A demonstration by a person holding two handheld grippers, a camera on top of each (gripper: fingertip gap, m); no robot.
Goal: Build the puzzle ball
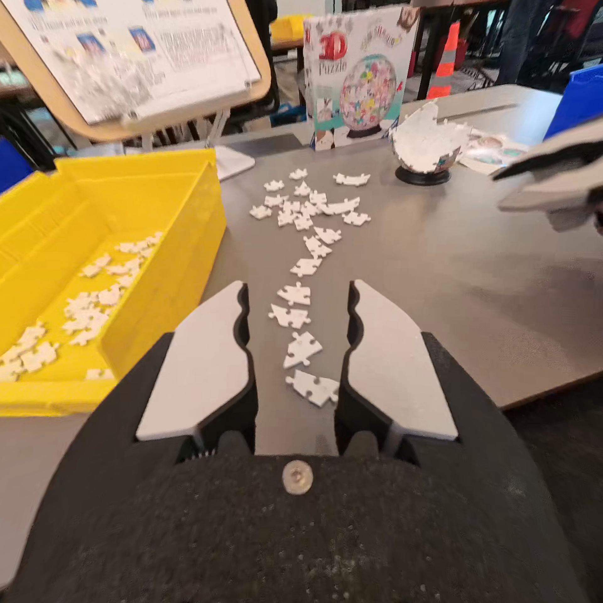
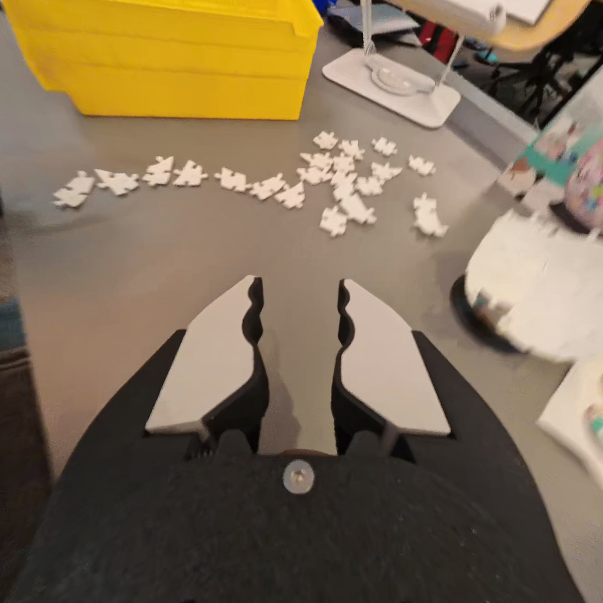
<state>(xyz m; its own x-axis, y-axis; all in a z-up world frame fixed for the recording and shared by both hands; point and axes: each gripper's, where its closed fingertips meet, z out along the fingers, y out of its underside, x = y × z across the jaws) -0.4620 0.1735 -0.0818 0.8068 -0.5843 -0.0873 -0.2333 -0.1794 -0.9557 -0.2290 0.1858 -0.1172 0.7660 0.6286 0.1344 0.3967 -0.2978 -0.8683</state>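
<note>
A half-built puzzle ball [image 1: 424,143], white inside, sits on a black ring stand at the far right; it also shows close at the right edge of the right wrist view [image 2: 528,293]. Several loose white puzzle pieces [image 1: 303,228] lie in a line on the grey table; they also show across the right wrist view [image 2: 339,182]. My left gripper [image 1: 297,285] is open and empty, low over the near end of that line, with pieces between its fingers. My right gripper [image 2: 300,280] is open and empty over bare table, left of the ball.
A yellow bin [image 1: 182,248] with more pieces stands left; it also shows in the right wrist view [image 2: 182,71]. The puzzle box [image 1: 355,78] stands behind. An instruction sheet on a stand [image 1: 137,55] is at back left. The table edge [image 1: 538,391] runs at right.
</note>
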